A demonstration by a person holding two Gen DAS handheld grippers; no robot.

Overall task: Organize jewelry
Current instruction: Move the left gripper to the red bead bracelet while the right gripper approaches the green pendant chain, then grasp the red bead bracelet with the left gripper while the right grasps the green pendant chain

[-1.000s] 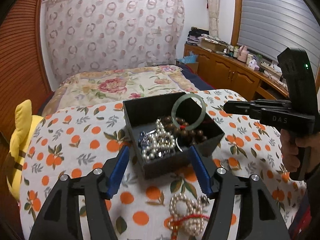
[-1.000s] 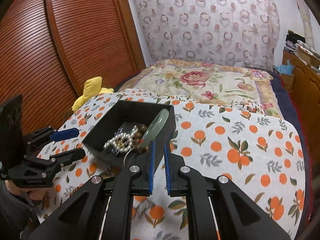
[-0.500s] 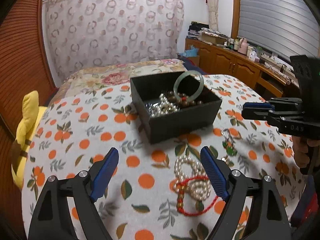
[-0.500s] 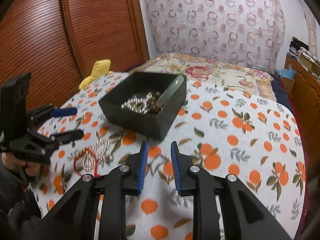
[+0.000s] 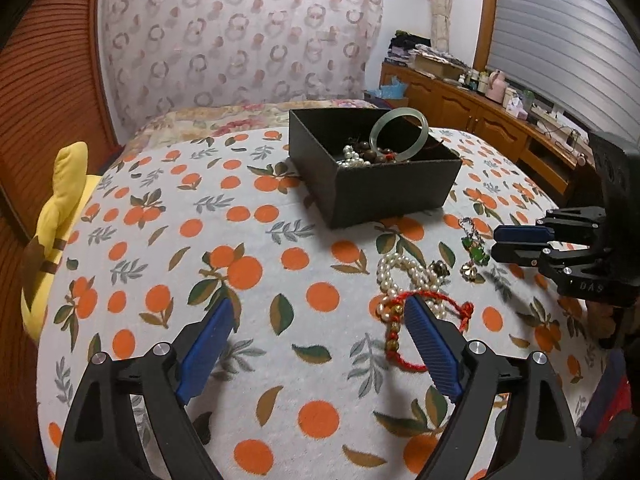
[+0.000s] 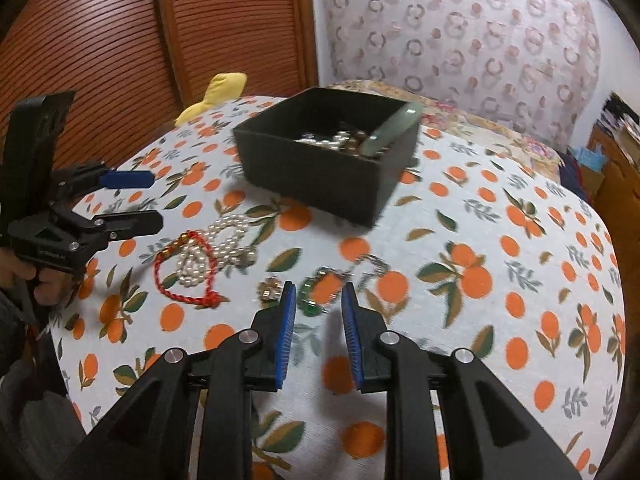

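Note:
A black box (image 5: 384, 196) (image 6: 316, 172) on the orange-print cloth holds pearls, brown beads and a pale green bangle (image 5: 398, 132) (image 6: 390, 136). On the cloth in front of it lie a pearl strand (image 5: 404, 276) (image 6: 216, 248) tangled with a red cord bracelet (image 5: 404, 344) (image 6: 176, 276), and a green-stone chain piece (image 5: 474, 252) (image 6: 316, 292). My left gripper (image 5: 320, 316) is open and empty, its right finger over the red cord. My right gripper (image 6: 318, 292) is part open and empty, just short of the green piece.
A yellow plush toy (image 5: 52, 232) lies at the cloth's left edge by the slatted wooden doors (image 6: 100, 40). A bed with a floral cover (image 5: 224, 120) sits behind. Wooden cabinets with clutter (image 5: 480, 108) run along the right wall.
Both grippers have pulled back from the box and come down toward the loose jewelry on the cloth. The right gripper's jaws have opened wider. The left stays open.

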